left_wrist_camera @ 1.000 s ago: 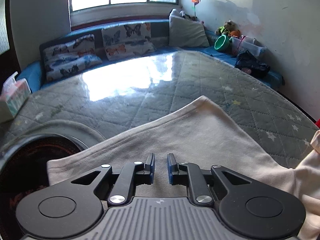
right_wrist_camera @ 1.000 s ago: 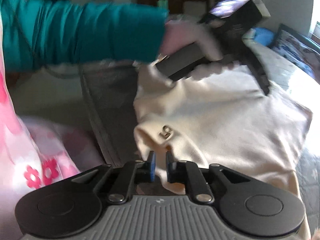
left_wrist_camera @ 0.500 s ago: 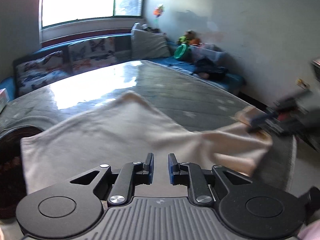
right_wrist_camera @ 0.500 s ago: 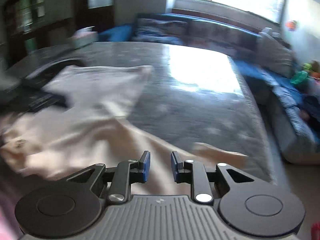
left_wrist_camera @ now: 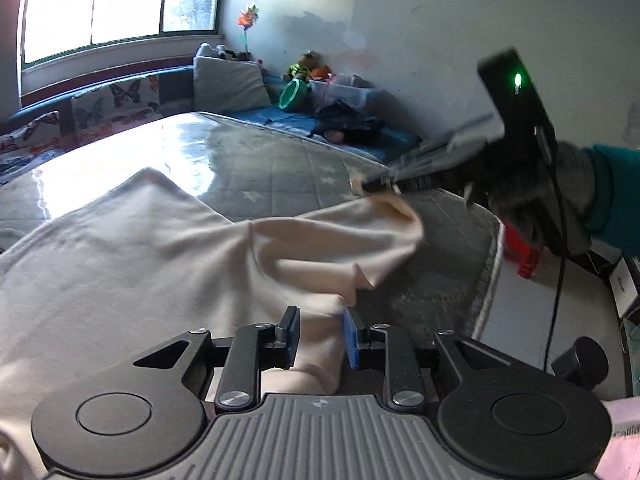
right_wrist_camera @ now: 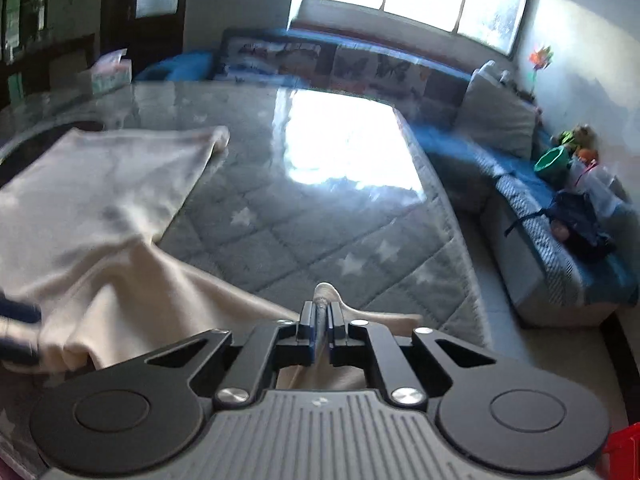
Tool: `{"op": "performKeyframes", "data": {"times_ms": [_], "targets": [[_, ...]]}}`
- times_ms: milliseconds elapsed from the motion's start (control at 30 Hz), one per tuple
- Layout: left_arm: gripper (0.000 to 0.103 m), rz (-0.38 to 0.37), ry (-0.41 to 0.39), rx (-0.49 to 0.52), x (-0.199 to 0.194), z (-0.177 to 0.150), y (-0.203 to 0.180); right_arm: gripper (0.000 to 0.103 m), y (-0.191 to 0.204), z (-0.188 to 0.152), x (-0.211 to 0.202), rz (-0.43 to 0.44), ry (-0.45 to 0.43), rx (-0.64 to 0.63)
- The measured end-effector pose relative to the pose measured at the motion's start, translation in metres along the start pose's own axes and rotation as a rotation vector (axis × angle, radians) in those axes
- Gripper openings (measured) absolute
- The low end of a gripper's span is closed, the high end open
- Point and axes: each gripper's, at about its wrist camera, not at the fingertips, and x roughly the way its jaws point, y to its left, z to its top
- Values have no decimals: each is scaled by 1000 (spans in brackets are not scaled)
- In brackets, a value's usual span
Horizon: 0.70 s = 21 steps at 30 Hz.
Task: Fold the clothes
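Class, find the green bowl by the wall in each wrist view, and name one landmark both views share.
Left wrist: green bowl upper centre, on the blue bench below the toys.
Right wrist: green bowl far right, on the same bench.
Shared landmark: grey cushion.

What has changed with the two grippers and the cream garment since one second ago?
The right gripper has just closed on the sleeve end of the cream garment and holds it out to the side. The left gripper has just been opening; cloth lies between its jaws, but the pads do not press on it. Both cameras have swung towards the window. The garment's body is still flat on the grey quilt.
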Motion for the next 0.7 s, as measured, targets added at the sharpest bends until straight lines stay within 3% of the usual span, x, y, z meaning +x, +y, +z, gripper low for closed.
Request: {"op": "performKeyframes", "data": {"times_ms": [333, 533, 700], "targets": [[26, -40, 34, 30, 4, -8, 1, 3, -37, -8, -46, -131, -197, 165], [26, -74, 44, 42, 3, -8, 3, 7, -60, -38, -17, -218, -59, 266], [26, -79, 41, 49, 0, -3, 3, 9, -62, -34, -19, -164, -87, 281]]}}
